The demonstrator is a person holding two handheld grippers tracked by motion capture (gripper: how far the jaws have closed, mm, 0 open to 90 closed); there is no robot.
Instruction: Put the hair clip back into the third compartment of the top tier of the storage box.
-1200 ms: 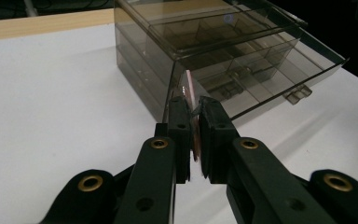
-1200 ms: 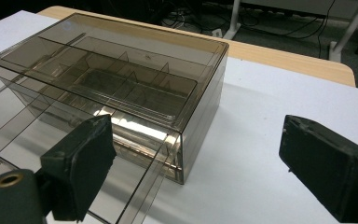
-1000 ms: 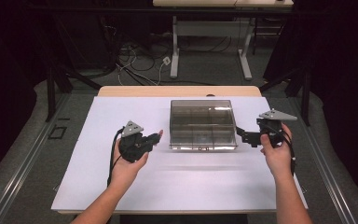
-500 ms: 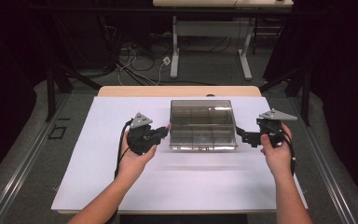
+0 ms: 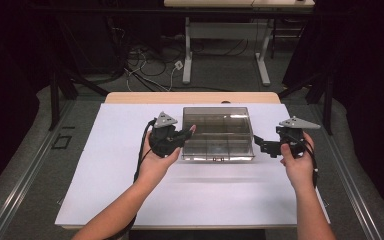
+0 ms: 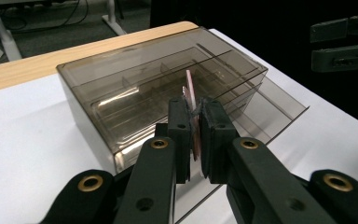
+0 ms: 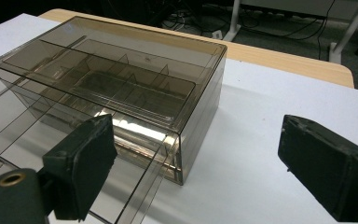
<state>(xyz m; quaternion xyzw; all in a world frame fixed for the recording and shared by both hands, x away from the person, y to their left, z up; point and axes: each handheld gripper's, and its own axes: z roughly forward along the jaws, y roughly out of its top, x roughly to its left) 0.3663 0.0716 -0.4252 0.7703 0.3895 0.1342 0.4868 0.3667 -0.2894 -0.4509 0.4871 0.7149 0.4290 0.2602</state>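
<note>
A smoky clear plastic box (image 5: 217, 131) with inner dividers stands mid-table, its drawer (image 7: 51, 135) pulled out toward me. My left gripper (image 5: 186, 135) hovers at the box's left front corner, shut on a thin pinkish flat piece (image 6: 189, 91) held on edge between the pads. In the left gripper view the left gripper (image 6: 196, 126) points over the box (image 6: 135, 88) and its open drawer. My right gripper (image 5: 258, 145) waits just right of the box, open with nothing between its jaws. Its wide-apart pads (image 7: 86, 163) frame the box (image 7: 121, 70).
A white sheet (image 5: 130, 200) covers the table, with a wooden edge (image 5: 190, 97) at the far side. Beyond it, desk legs (image 5: 187, 55) and cables (image 5: 140, 60) lie on the floor. Dark curtains stand on both sides.
My left gripper has moved right and a little up, from left of the box to its front left corner, still carrying the thin piece. The right gripper has kept still.
</note>
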